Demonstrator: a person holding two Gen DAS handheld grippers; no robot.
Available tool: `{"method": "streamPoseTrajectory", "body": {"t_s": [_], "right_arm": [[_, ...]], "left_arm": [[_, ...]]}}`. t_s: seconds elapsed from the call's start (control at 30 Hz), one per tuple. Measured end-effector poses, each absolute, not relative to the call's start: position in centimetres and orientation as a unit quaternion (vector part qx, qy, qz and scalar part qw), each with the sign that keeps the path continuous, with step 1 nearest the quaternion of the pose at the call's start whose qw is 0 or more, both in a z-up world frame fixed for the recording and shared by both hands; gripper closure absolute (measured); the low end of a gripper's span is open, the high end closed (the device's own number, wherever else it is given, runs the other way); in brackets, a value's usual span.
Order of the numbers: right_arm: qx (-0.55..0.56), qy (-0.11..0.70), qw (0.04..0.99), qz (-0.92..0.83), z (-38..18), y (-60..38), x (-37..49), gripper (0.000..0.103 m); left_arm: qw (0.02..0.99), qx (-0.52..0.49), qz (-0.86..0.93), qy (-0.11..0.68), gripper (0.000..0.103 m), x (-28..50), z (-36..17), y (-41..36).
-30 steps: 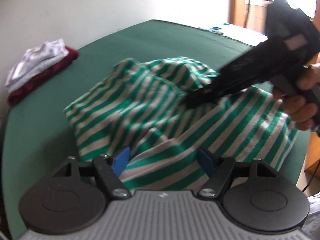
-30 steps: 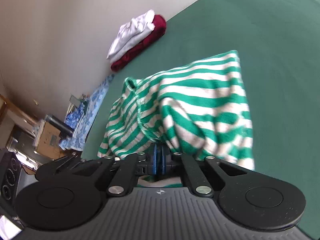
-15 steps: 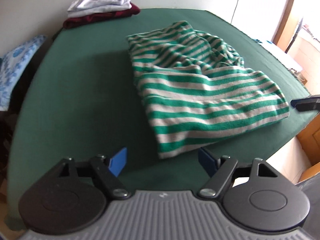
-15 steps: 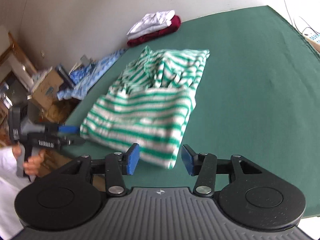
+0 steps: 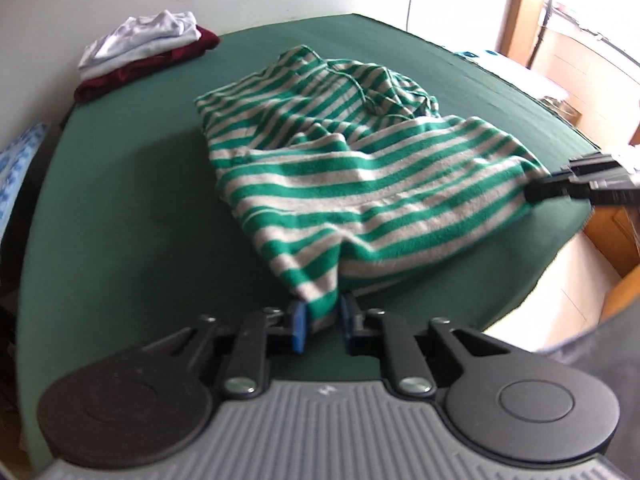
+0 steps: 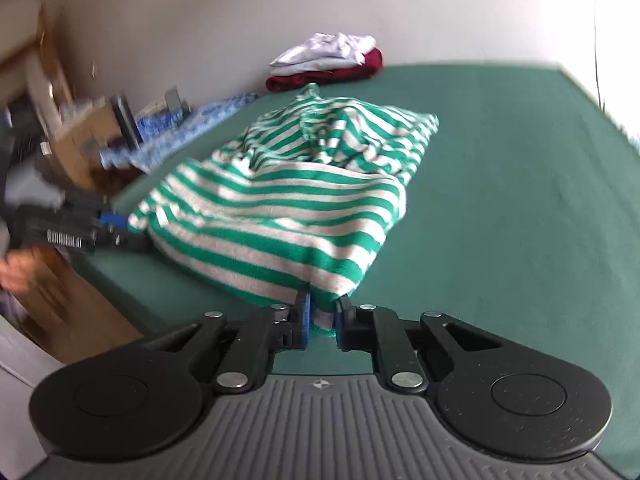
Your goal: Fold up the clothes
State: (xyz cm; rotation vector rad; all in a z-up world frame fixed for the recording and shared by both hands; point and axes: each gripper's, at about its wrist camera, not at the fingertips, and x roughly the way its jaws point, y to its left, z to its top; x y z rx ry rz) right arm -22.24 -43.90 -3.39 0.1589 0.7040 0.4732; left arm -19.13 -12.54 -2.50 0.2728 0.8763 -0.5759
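Observation:
A green-and-white striped garment lies partly folded on the green table, its far half rumpled. My left gripper is shut on its near corner at the table's front edge. My right gripper is shut on the opposite near corner of the garment. Each gripper shows in the other's view: the right one at the garment's right edge, the left one at its left edge. The near hem is lifted slightly between them.
A stack of folded white and dark red clothes sits at the table's far corner by the wall, also in the right wrist view. Blue patterned cloth and cardboard boxes lie beyond the left edge. Wooden furniture stands at the right.
Both grippers were open and clear of the garment half a second ago. Both have since moved in and closed on its two near corners.

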Motion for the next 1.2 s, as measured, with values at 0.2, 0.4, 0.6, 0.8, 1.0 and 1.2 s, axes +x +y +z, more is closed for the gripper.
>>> {"method": "streamPoseTrajectory", "body": {"t_s": [0.2,0.4,0.6,0.8,1.0,1.2], "right_arm": [[0.079,0.35,0.9,0.249,-3.6,-44.3,-22.2,0.075],[0.006,0.317,0.915,0.249,-3.9,-42.1,-23.7,0.054],[0.041,0.352,0.905,0.237,-2.9,-41.9,-22.0,0.091],[0.146,0.352,0.891,0.245,2.0,-44.3,-20.2,0.091],[0.24,0.349,0.878,0.225,4.2,-45.8,-16.2,0.091],[0.337,0.305,0.867,0.206,5.0,-48.0,-10.7,0.091]], "left_arm": [[0.854,0.156,-0.271,0.415,0.092,-19.3,-3.4,-12.8],[0.861,0.179,-0.267,0.394,0.067,-19.5,-3.6,-13.0],[0.846,0.126,-0.299,0.423,0.1,-18.5,-2.8,-12.6],[0.858,-0.009,-0.309,0.409,0.1,-16.4,1.3,-8.5],[0.865,-0.071,-0.322,0.378,0.1,-11.4,3.9,-7.3],[0.882,-0.101,-0.315,0.336,0.1,-5.2,5.9,-8.6]]}}
